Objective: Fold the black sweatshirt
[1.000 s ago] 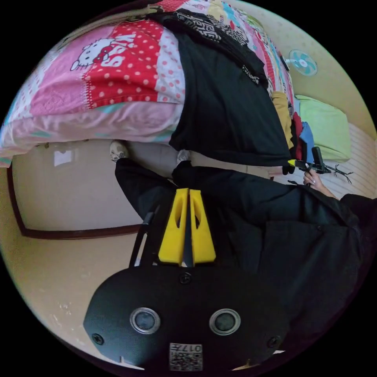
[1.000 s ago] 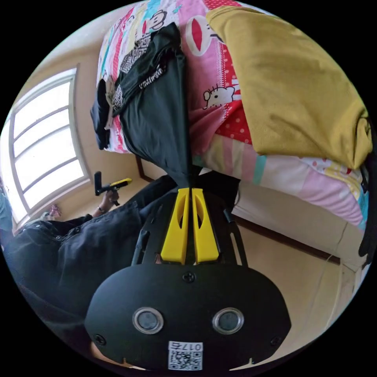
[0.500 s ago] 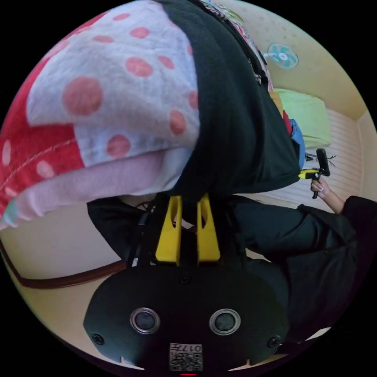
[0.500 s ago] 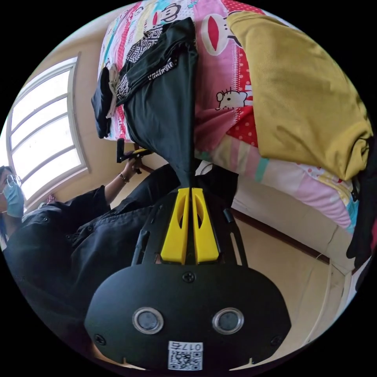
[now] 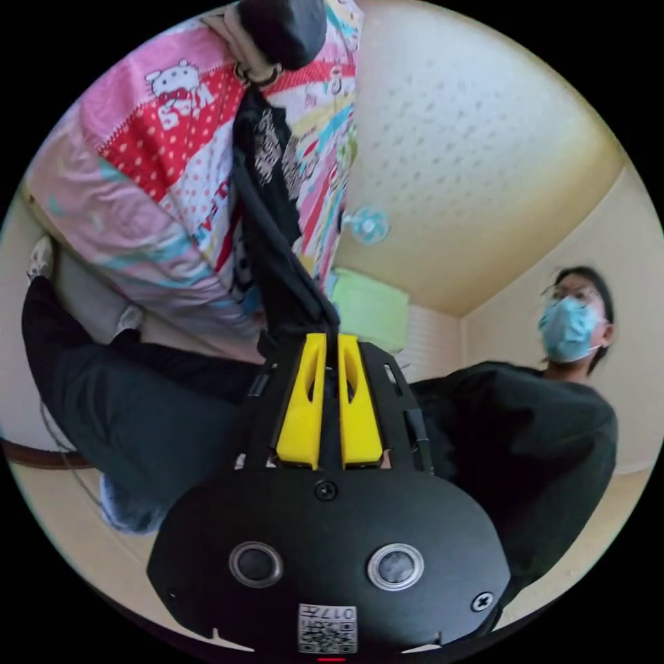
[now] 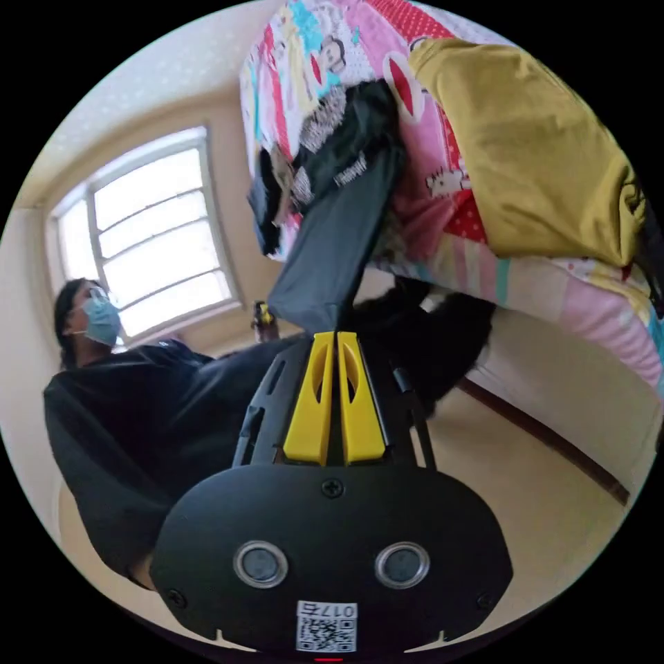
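Sweatshirt (image 6: 332,256) stretched off bed (image 6: 588,304); left tongs (image 5: 330,339), right tongs (image 6: 335,335) each clamp it.

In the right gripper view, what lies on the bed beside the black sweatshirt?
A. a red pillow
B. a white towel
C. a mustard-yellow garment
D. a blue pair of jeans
C: a mustard-yellow garment lies on the patterned bed cover next to the black sweatshirt, whose edge runs down into the shut jaws of the right gripper.

Bright daylight from window (image 6: 162,235); fisheye edges warped, slight blur.
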